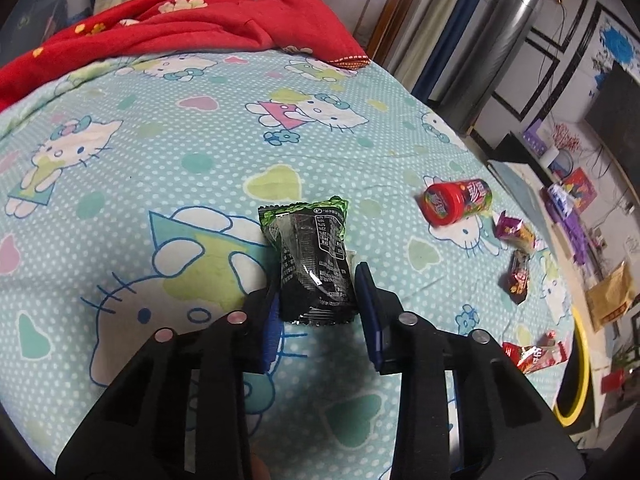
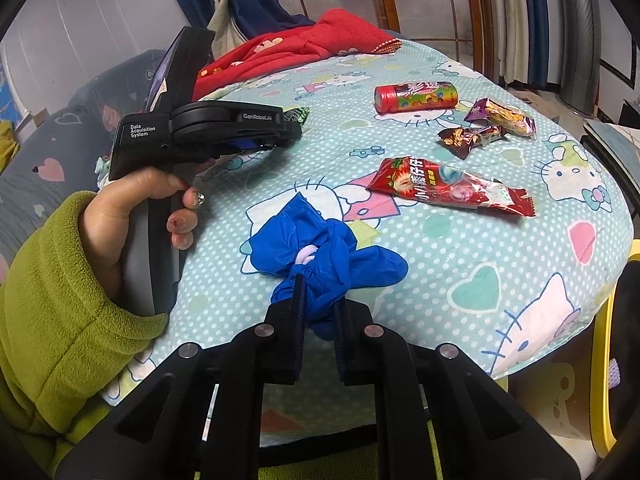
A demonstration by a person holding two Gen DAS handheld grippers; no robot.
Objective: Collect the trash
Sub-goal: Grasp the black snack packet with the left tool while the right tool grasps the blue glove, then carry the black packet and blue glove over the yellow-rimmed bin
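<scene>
Spread over the bed is a pale blue cat-print sheet (image 1: 168, 152), with a red blanket (image 1: 168, 28) bunched along its far edge and the trash scattered toward the right-hand side. I am in the middle of a pickup with both claws. My left gripper (image 1: 318, 300) sits with its blue pads on either side of the black-and-green snack packet (image 1: 310, 256), which lies near the middle of the bed; the jaws stand narrow about its lower half, one side against the wrapper and the other with a thin gap showing, so I judge the grip not yet firm. My right gripper (image 2: 320, 312) is clamped tight on a crumpled blue glove (image 2: 320, 248) close to the near edge of the bed, with a bit of pale pink something tucked into it. Loose on the sheet toward the right edge lie a red candy tube (image 2: 416, 97), a purple-and-yellow wrapper (image 2: 502, 115), a dark brown wrapper (image 2: 470, 137) and a long red strawberry wrapper (image 2: 448, 186). By my reckoning the next move is to finish the squeeze on the packet, lift it clear without it slipping out, and carry both catches to a bin. A yellow rim (image 1: 580, 360) just off the right edge may be that bin, though I cannot tell.
</scene>
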